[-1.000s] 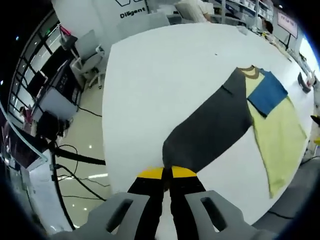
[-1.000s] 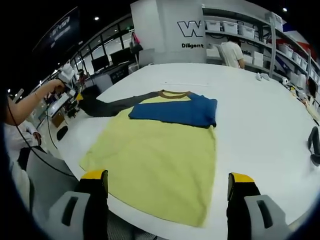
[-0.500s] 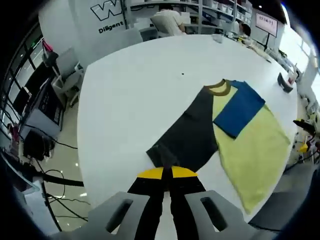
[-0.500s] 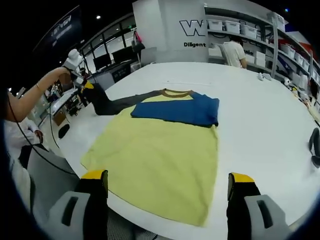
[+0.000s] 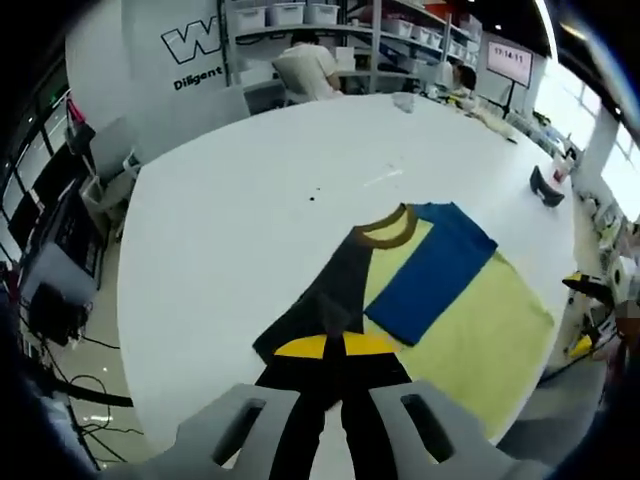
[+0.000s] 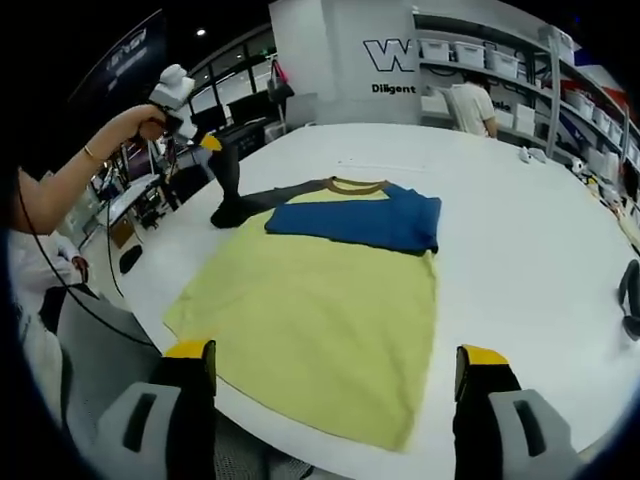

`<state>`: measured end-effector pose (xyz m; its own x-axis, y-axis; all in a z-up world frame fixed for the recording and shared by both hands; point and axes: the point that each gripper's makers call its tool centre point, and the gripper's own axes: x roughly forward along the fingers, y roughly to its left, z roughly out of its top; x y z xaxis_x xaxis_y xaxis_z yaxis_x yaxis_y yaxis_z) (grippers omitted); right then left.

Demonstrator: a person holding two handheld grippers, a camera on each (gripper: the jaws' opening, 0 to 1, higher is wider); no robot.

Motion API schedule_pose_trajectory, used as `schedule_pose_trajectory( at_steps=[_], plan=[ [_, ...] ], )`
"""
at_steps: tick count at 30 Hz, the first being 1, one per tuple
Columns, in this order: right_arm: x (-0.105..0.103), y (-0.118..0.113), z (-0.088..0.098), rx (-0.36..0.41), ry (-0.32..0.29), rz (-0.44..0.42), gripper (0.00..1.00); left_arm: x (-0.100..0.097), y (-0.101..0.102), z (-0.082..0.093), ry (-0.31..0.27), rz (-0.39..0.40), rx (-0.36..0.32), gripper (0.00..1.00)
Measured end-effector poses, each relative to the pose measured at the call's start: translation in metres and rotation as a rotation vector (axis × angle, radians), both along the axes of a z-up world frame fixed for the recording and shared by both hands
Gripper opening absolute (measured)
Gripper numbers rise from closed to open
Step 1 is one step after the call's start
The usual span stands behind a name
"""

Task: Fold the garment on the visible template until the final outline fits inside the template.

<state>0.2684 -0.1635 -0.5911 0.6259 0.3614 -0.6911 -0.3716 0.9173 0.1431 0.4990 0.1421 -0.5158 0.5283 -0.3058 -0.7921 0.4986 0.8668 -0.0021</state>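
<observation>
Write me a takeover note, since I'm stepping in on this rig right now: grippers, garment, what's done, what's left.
Left gripper: shut on the dark sleeve, lifted off the table.
Right gripper: open, holding nothing, at the near hem of the garment.
Garment: flat yellow body, blue sleeve already folded across the chest.
Left: lay the dark sleeve over the body, then probably fold the body. I can't make out any template outline.

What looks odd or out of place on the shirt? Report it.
One thing: the dark sleeve is pinched in the left hand-held gripper and lifted off the table, while the blue sleeve lies folded flat across the yellow body.
</observation>
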Motion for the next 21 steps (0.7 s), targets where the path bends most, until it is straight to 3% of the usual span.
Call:
schedule_pose_trajectory(
  at_steps=[6, 12, 21],
  plan=[
    [-0.001, -0.002, -0.001, -0.001, 0.003, -0.001, 0.99, 0.003, -0.033, 0.004, 0.006, -0.025, -0.035, 0.04],
    [-0.002, -0.006, -0.002, 0.0, 0.008, -0.006, 0.99, 0.006, -0.083, 0.012, -0.012, -0.123, -0.052, 0.05],
    [-0.004, -0.01, -0.003, -0.003, 0.01, -0.014, 0.98, 0.009, -0.14, 0.013, -0.009, -0.222, -0.056, 0.05]
  ],
)
